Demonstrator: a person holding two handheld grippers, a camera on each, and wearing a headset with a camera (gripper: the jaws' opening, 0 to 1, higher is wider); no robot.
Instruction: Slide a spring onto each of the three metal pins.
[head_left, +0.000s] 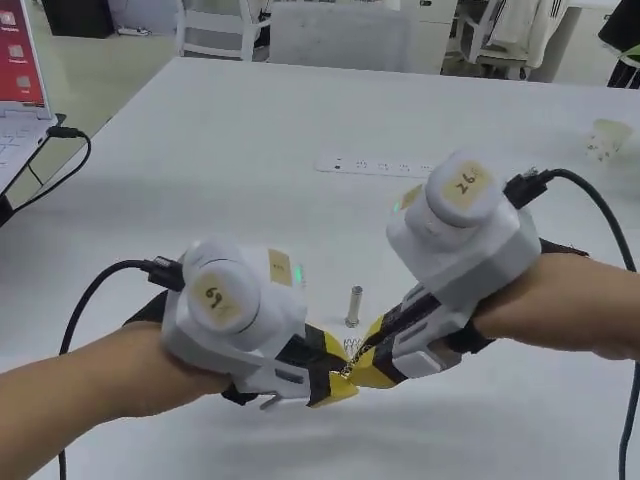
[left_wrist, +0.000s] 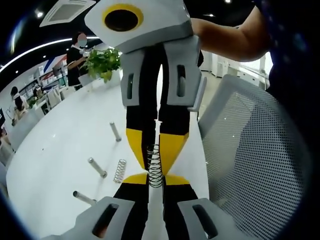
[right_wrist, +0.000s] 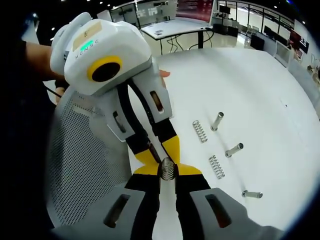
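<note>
Left gripper (head_left: 338, 386): lower centre of the head view, jaws pinched together on one end of a spring (left_wrist: 155, 167). Right gripper (head_left: 366, 372): meets it tip to tip from the right, jaws likewise clamped on the other end, so the coil bridges both sets of yellow tips.

White table (head_left: 250, 150): carries every item listed.

Mesh chair back (left_wrist: 250, 150): right half of the left gripper view.

Upright pin (head_left: 354, 306): stands just above the joined tips in the head view, apart from them.

Row of pins (right_wrist: 234, 150): three, right of centre in the right gripper view, all apparently bare.

Loose spring (right_wrist: 200, 131): lies beside the uppermost pin. The second loose spring (right_wrist: 216, 166) lies between the lower two.

Held spring, axis: runs along both pairs of jaws, roughly level, crosswise to the standing pins. It probably needs tipping on end before threading. Both tips share one spot, so neither gripper is clearly nearer the pins.
</note>
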